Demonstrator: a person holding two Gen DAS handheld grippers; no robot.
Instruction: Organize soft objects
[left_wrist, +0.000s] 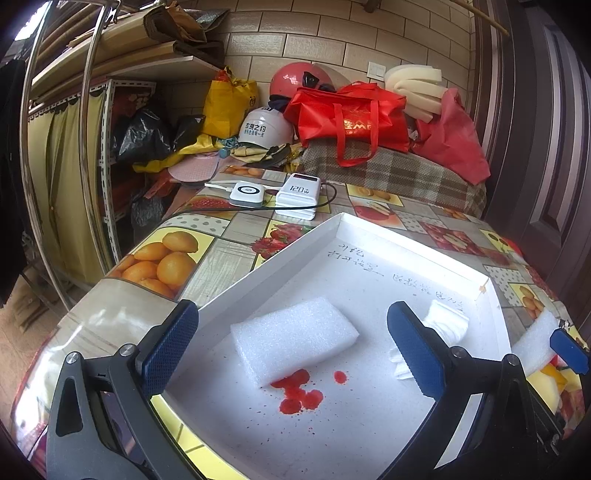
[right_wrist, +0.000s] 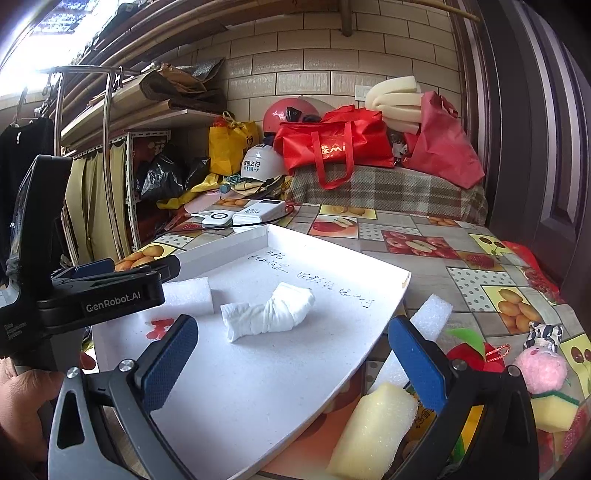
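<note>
A shallow white tray (left_wrist: 280, 251) lies on the fruit-print table and also shows in the right wrist view (right_wrist: 229, 254). In it lie a white foam block (left_wrist: 293, 338) (right_wrist: 188, 295) and a rolled white cloth (right_wrist: 273, 312) (left_wrist: 445, 319). My left gripper (left_wrist: 291, 347) is open and empty, its jaws either side of the foam block. My right gripper (right_wrist: 291, 362) is open and empty over the tray's right edge. To the right of the tray lie a white foam strip (right_wrist: 430, 317) (left_wrist: 535, 341), a yellow sponge (right_wrist: 373, 432), a red plush apple (right_wrist: 467, 354) and a pink plush (right_wrist: 543, 369).
Red stains (left_wrist: 297, 393) mark the tray floor. Two white power banks (left_wrist: 280, 195) with cables lie beyond the tray. Red bags (left_wrist: 351, 118), helmets and foam are piled on a plaid-covered surface at the back. A metal rack (left_wrist: 33, 147) stands to the left.
</note>
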